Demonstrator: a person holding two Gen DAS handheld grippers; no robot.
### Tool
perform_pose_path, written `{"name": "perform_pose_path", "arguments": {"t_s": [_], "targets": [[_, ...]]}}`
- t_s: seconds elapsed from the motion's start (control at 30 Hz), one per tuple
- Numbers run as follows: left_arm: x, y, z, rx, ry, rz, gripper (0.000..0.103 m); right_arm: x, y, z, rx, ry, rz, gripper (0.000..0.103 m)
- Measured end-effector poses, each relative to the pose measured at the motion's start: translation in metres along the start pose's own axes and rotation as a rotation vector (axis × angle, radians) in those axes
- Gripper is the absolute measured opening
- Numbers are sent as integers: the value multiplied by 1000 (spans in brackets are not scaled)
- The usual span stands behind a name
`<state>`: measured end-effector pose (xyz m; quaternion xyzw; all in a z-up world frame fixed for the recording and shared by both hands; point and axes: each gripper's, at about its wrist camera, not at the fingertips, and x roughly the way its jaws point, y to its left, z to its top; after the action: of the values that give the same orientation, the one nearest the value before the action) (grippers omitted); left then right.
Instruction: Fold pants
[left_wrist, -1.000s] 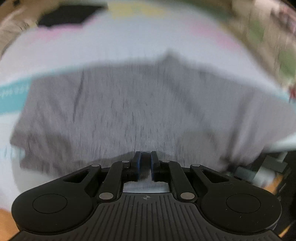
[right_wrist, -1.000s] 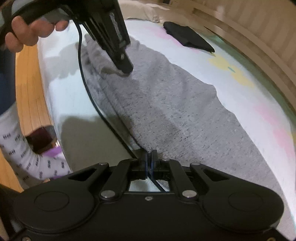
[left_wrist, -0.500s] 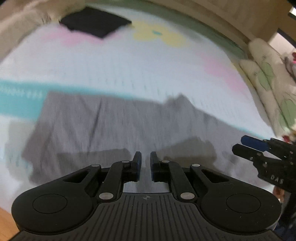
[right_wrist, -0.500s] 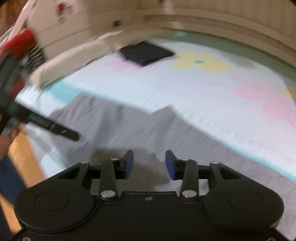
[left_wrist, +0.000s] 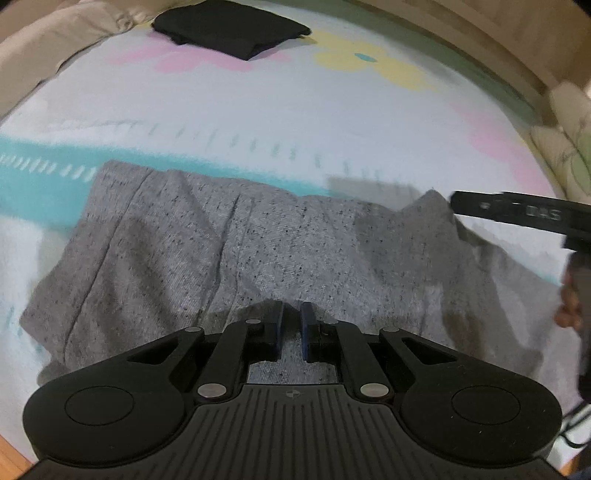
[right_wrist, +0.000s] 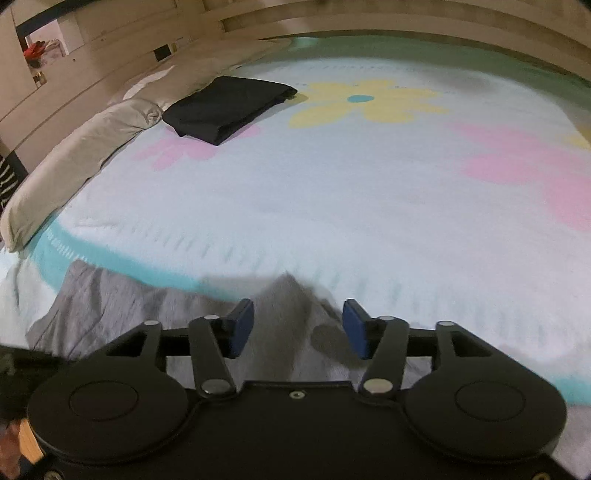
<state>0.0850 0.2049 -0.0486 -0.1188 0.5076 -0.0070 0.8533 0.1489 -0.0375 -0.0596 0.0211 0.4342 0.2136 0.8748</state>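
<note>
The grey speckled pants lie spread along the near edge of the bed, waistband end at the left. My left gripper hovers over their near middle, jaws a narrow gap apart and empty. My right gripper is open wide above a raised peak of the grey pants at their far edge. Its black body also shows in the left wrist view, at the right beside that peak.
A folded black garment lies far back on the flowered bedspread. A beige pillow runs along the left side. Another pillow sits at the right. Wooden floor shows by the bed's near edge.
My right gripper let go, opened wide and swung round to the pants' far edge. My left gripper opened slightly and pulled back from the cloth.
</note>
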Motion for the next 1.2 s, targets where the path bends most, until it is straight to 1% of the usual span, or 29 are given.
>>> {"name": "perform_pose_path", "arguments": {"t_s": [0.1, 0.23, 0.27, 0.33, 0.4, 0.43, 0.5, 0.53, 0.57, 0.6, 0.63, 0.67, 0.7, 0.77, 0.8, 0.83, 0.87, 0.9, 0.93, 1.0, 1.07, 1.2], "targets": [[-3, 2, 0, 3, 5, 6, 9, 16, 3, 6, -13, 13, 20, 61], [1, -7, 0, 21, -1, 11, 9, 33, 6, 8, -22, 46, 38, 60], [1, -6, 0, 19, -1, 9, 9, 35, 6, 7, -26, 54, 44, 57], [1, -6, 2, 7, 0, 2, 9, 35, 11, 2, -60, 76, 54, 23], [-1, -2, -1, -9, 2, -4, 10, 31, 16, -3, -113, 82, 58, 20], [-1, -1, -1, -17, 2, -7, 9, 29, 18, -5, -131, 76, 61, 17], [1, -1, 0, -16, 1, -6, 9, 26, 19, -6, -143, 73, 58, 15], [2, -1, -1, -7, -2, -3, 9, 25, 20, -5, -141, 62, 50, 8], [1, -3, -2, 12, -6, 7, 9, 25, 20, -3, -138, 42, 32, 7], [0, -3, -3, 29, -9, 16, 9, 25, 19, 1, -125, 10, -10, 4], [0, -5, -4, 46, -11, 27, 9, 26, 18, 5, -107, -13, -48, 4], [0, -7, -4, 55, -12, 33, 9, 30, 16, 8, -83, -16, -73, 4], [-1, -8, -4, 57, -11, 37, 9, 36, 15, 11, -65, 1, -87, 4], [-3, -8, -4, 53, -11, 36, 9, 41, 15, 11, -59, 15, -94, 5], [-5, -8, -4, 49, -15, 34, 9, 40, 15, 12, -53, 12, -90, 13], [-7, -9, -4, 50, -19, 34, 9, 37, 15, 14, -38, 14, -73, 23], [-10, -10, -4, 59, -30, 36, 9, 30, 13, 14, -8, 12, -49, 28], [-14, -12, -4, 68, -48, 39, 9, 23, 10, 14, 14, 3, -30, 44], [-19, -15, -5, 80, -70, 40, 9, 16, 8, 13, 29, -10, -27, 54], [-29, -27, -6, 136, -118, 22, 9, -1, 4, 9, 33, -32, -53, 57], [-35, -42, -9, 193, -144, -2, 9, -12, -3, 4, 37, -17, -75, 57], [-33, -71, -18, 286, -133, -53, 9, -31, -30, -16, 90, 38, -122, 57]]}}
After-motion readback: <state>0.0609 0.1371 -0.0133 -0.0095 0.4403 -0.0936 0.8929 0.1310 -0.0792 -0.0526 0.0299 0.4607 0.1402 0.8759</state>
